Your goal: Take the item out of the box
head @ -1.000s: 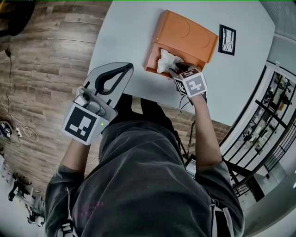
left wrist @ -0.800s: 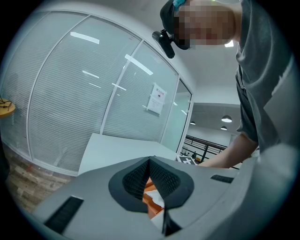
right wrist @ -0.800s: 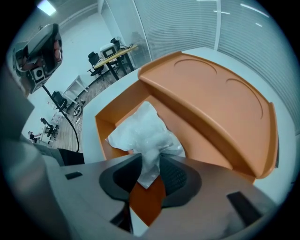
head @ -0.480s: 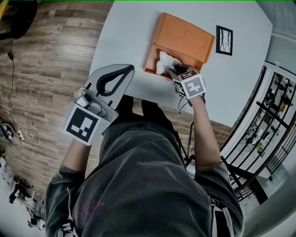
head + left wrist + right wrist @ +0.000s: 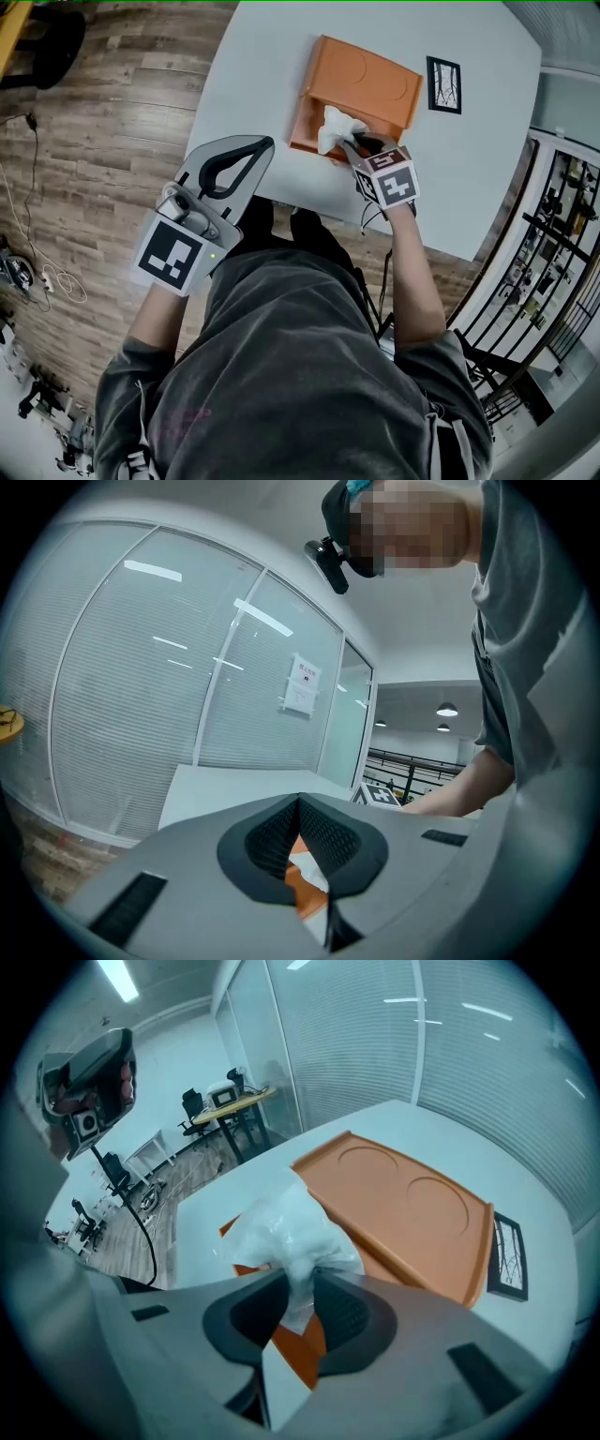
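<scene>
Box (image 5: 361, 80) interior: not visible past the white wad (image 5: 335, 128) and the right gripper (image 5: 354, 147). Wad's lower end lost between that gripper's jaws. Card (image 5: 443, 84) on desk (image 5: 253, 75): print too small to read. Desk's far edge cut off at top; near corner behind the left gripper (image 5: 262, 145).

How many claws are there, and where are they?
2. The left claw is shut and empty, by the near corner of the table. The right claw is at the orange box, pinching the white crumpled item. None seems hidden.
</scene>
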`<state>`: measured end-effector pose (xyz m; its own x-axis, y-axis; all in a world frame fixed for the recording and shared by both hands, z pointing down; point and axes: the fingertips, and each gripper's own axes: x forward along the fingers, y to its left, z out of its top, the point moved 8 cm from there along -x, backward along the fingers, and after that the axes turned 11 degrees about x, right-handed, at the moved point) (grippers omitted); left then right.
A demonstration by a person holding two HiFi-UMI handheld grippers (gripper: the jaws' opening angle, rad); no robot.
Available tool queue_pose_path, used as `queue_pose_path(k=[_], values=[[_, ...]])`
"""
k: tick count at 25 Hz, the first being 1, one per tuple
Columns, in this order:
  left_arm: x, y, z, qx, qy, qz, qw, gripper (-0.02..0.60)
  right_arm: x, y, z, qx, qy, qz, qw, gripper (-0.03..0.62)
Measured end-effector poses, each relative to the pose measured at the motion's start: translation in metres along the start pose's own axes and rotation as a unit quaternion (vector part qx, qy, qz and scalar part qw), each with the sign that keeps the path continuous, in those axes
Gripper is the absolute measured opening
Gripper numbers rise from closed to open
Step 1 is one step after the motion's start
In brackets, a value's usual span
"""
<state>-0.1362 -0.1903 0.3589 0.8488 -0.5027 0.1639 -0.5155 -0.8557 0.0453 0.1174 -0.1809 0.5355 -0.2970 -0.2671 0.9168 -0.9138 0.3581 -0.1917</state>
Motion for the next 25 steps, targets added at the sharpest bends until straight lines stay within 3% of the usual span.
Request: queue_pose_path(k=[15, 25], values=[[-0.005, -0.017, 0.039, 0.049, -0.012, 0.007, 0.9987, 0.007, -0.062, 0.011, 0.036, -0.006, -0.124, 0.005, 0.992, 0.084], [0.003, -0.046, 0.066, 0.083, -0.023, 0.007, 0.9963, 0.006, -0.139, 0.018, 0.051, -0.019, -0.233, 0.020, 0.972, 0.084]])
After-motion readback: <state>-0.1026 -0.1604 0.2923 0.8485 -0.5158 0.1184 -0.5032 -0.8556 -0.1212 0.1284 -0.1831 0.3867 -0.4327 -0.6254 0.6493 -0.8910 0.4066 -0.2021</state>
